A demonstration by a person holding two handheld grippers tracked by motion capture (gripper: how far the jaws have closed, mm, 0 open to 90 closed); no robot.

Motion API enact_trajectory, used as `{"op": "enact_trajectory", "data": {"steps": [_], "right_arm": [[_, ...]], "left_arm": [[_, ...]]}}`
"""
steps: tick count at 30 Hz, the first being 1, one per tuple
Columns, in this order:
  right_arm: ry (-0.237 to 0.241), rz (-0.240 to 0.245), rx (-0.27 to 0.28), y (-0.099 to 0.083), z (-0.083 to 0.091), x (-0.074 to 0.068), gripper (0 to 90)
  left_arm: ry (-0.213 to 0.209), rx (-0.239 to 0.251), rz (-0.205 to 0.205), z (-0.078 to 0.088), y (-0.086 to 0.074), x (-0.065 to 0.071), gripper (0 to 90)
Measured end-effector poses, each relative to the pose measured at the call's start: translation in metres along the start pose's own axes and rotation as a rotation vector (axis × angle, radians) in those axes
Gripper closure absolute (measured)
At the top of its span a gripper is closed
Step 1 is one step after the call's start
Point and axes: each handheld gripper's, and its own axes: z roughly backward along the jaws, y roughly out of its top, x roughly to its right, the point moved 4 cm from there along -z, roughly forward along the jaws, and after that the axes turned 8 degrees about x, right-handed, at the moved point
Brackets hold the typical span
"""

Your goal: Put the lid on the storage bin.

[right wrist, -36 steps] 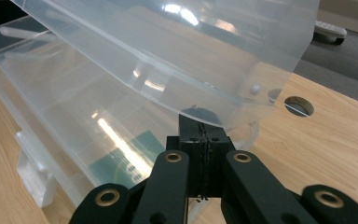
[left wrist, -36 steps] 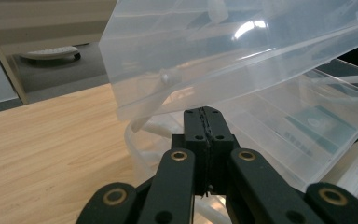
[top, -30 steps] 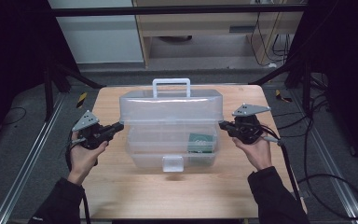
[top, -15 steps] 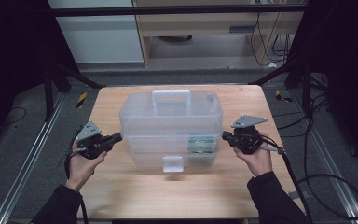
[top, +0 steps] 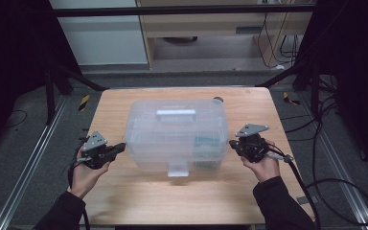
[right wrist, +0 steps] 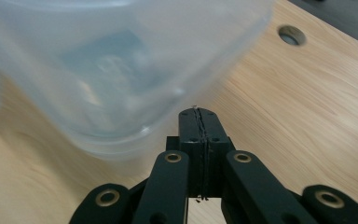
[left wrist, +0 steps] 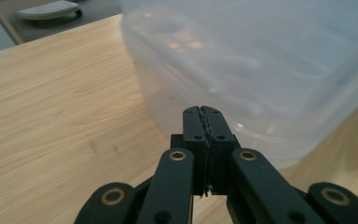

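Clear plastic box (top: 177,136) at table (top: 124,103) centre, my left gripper (top: 120,147) at its 9 o'clock and right gripper (top: 233,144) at 3, both fully closed on nothing; probably light, slick, flexible-walled, best lifted by its top handle (top: 176,113).

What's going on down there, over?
Left gripper and right gripper shut, one at each end of the clear box. Box on table, lid on, something teal inside. Nothing in the way.
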Motion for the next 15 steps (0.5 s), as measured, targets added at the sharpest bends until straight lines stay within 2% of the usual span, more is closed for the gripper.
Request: {"op": "enact_trajectory", "data": {"steps": [4,5,6,9,12,15], "right_arm": [[-0.078,0.013,-0.048,-0.013,-0.005,0.014,87.9],[-0.09,0.009,-0.043,-0.014,-0.004,0.017,86.4],[-0.088,-0.018,-0.03,-0.016,-0.003,0.02,84.0],[-0.13,-0.036,-0.016,-0.024,-0.003,0.031,73.4],[-0.163,-0.081,-0.006,-0.033,-0.003,0.043,58.1],[-0.195,-0.112,-0.006,-0.045,-0.003,0.053,43.5]], "left_arm": [[0.046,-0.012,0.015,-0.001,-0.009,-0.013,85.0],[0.052,-0.01,0.025,-0.002,-0.011,-0.015,82.9],[0.062,-0.01,0.032,-0.002,-0.013,-0.018,81.4],[0.095,-0.014,0.044,-0.003,-0.019,-0.027,74.0],[0.134,-0.017,0.058,-0.004,-0.025,-0.036,62.4],[0.153,-0.033,0.071,-0.004,-0.031,-0.045,54.5]]}}
